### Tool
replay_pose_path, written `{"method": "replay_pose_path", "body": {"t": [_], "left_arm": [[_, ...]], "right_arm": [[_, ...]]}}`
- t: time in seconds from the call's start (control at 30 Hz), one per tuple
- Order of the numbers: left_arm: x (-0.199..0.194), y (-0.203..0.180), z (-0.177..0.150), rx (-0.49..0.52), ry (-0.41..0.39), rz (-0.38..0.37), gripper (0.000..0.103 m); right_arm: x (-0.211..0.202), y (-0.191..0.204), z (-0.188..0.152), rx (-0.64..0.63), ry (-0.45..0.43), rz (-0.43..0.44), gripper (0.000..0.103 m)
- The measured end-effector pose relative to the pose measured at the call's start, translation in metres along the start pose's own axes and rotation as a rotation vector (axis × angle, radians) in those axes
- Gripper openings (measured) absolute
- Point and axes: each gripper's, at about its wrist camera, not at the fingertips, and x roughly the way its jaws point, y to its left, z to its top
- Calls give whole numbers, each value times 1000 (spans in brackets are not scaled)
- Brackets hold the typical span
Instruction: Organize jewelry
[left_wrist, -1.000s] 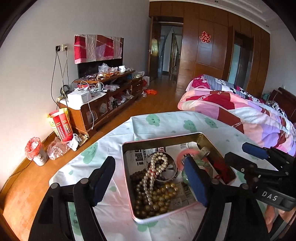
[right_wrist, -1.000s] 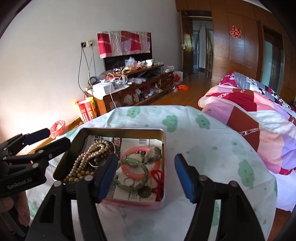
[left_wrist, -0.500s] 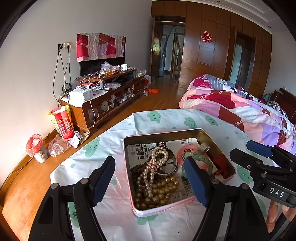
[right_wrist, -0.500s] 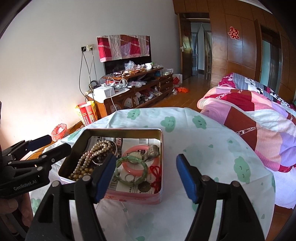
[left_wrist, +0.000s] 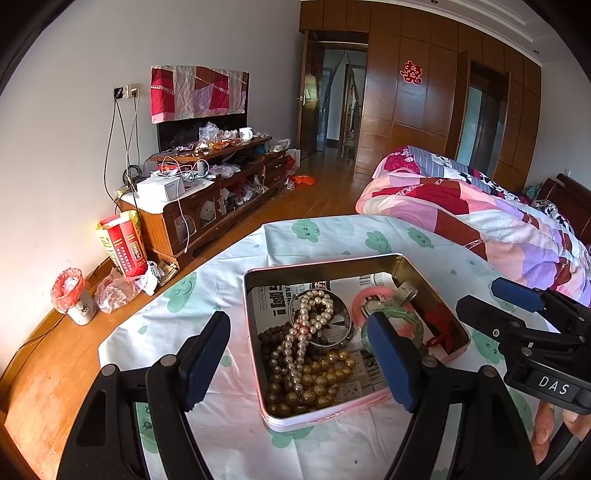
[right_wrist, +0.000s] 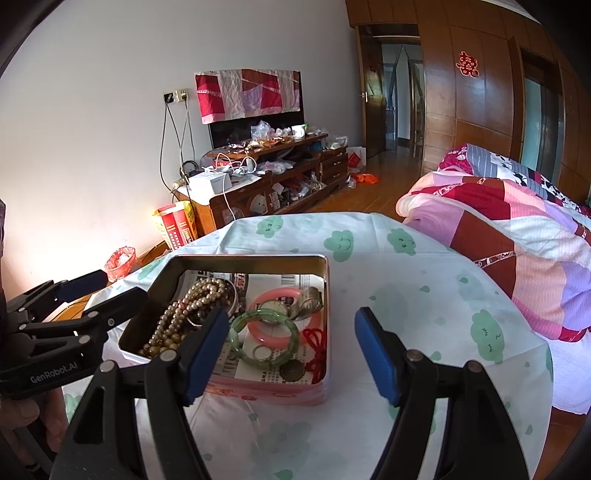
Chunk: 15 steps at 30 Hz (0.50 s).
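In the lower half of the left wrist view, my left gripper (left_wrist: 299, 363) hangs above the table (left_wrist: 229, 266) with its jaws wide apart and nothing between them. Just beyond it sits the open tin (left_wrist: 325, 264), lined with newspaper (left_wrist: 273, 295). Inside it lie a pearl necklace (left_wrist: 306, 325), gold beads (left_wrist: 314, 384), dark beads (left_wrist: 275, 332), a metal bangle (left_wrist: 341, 314), a pink bangle (left_wrist: 364, 297), a green bangle (left_wrist: 402, 315) and a red cord (left_wrist: 441, 326). At the right edge my right gripper (left_wrist: 495, 295) bears the letters "DAS".

In the right wrist view, the right gripper (right_wrist: 291, 356) is likewise wide open and empty, low in the frame, with the tin at centre left. A watch (right_wrist: 275, 305), a small ring (right_wrist: 261, 352) and a coin (right_wrist: 291, 370) also show inside. The left gripper at lower left reads "GenRobot.AI".

Finding: all visible jewelry lies in the tin, none on the cloth, but the strands overlap in a heap. That fits either a collection just gathered or one awaiting sorting; I cannot settle which. The newspaper print is too small to read.
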Motion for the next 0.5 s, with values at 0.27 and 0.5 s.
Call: {"method": "replay_pose_path", "body": {"t": [0.27,0.5], "left_arm": [[1,0,0,1,3,0,77],[1,0,0,5,2,2,77]], "right_arm": [[0,0,0,0,0,0,74],[0,0,0,-1,-2,-1,78]]}}
